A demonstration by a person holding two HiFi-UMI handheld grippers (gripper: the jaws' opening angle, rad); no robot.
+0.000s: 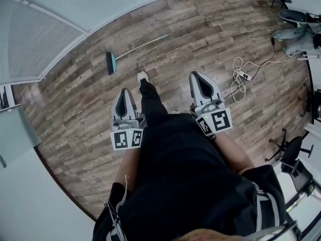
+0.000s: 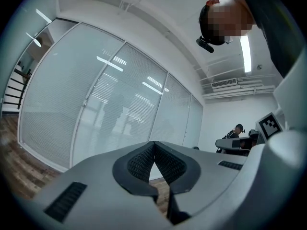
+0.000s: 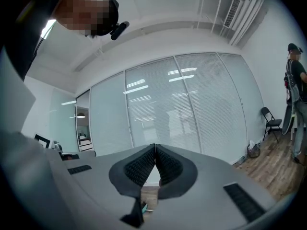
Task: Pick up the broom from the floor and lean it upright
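I carry my left tongs (image 1: 124, 95) and right tongs (image 1: 201, 84) level and clenched on nothing, since the broom (image 1: 135, 49) lies flat on the floor (image 1: 200, 29) well ahead of me, near the glass wall (image 1: 40, 39), beyond reach.

From the head we look steeply down at the floor (image 1: 75, 99) — the left gripper (image 1: 125, 93) and right gripper (image 1: 198, 77) close beneath us, the broom (image 1: 135, 49) farther ahead. Each gripper camera rides just behind its own jaws, which fill the lower frame, and faces level toward the wall (image 2: 110, 104) of glass. Both gripper views share that wall; the head view takes it in at upper left.
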